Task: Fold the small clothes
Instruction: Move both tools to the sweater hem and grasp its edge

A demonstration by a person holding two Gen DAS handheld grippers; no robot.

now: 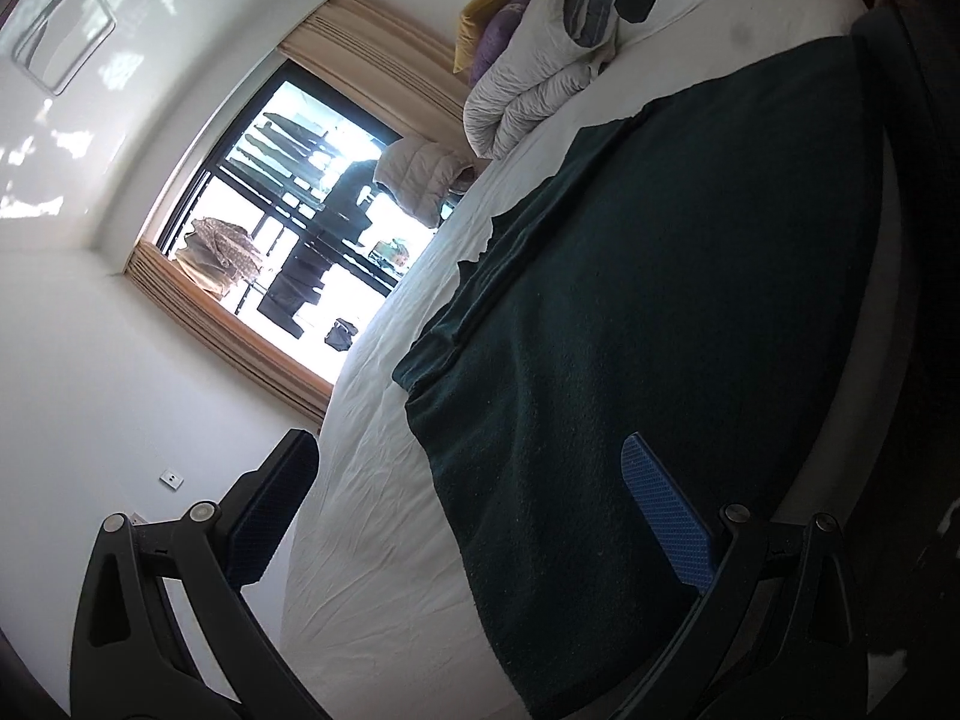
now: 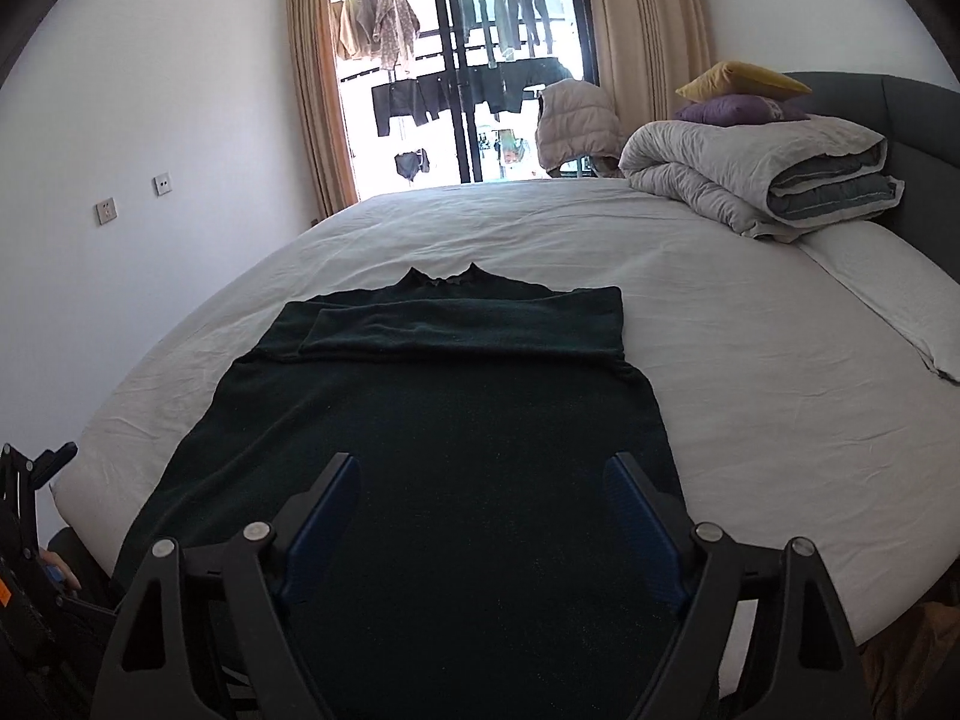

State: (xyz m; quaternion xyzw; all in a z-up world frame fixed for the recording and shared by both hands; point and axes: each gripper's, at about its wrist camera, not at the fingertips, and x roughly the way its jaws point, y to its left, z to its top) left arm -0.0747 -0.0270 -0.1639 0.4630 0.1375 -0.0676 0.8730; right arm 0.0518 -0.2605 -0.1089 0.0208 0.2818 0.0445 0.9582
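A dark green sweater (image 2: 444, 396) lay flat on the white sheet of the bed (image 2: 750, 324), with its collar at 12 o'clock toward the balcony door (image 2: 462, 72) and both sleeves folded across the chest. The right gripper (image 2: 483, 516) hung over the hem of the sweater at 6 o'clock; its jaws stood wide apart and nothing was pressed between the blue pads. In the left wrist view the picture was strongly tilted. The left gripper (image 1: 474, 510) was also open, one finger (image 1: 666, 510) over the sweater (image 1: 660, 312) and the other beyond its edge, gripping nothing. A folded grey duvet (image 2: 762, 174) lay at 2 o'clock near the headboard, with a purple pillow (image 2: 732, 111) and a yellow pillow (image 2: 744, 78) on top.
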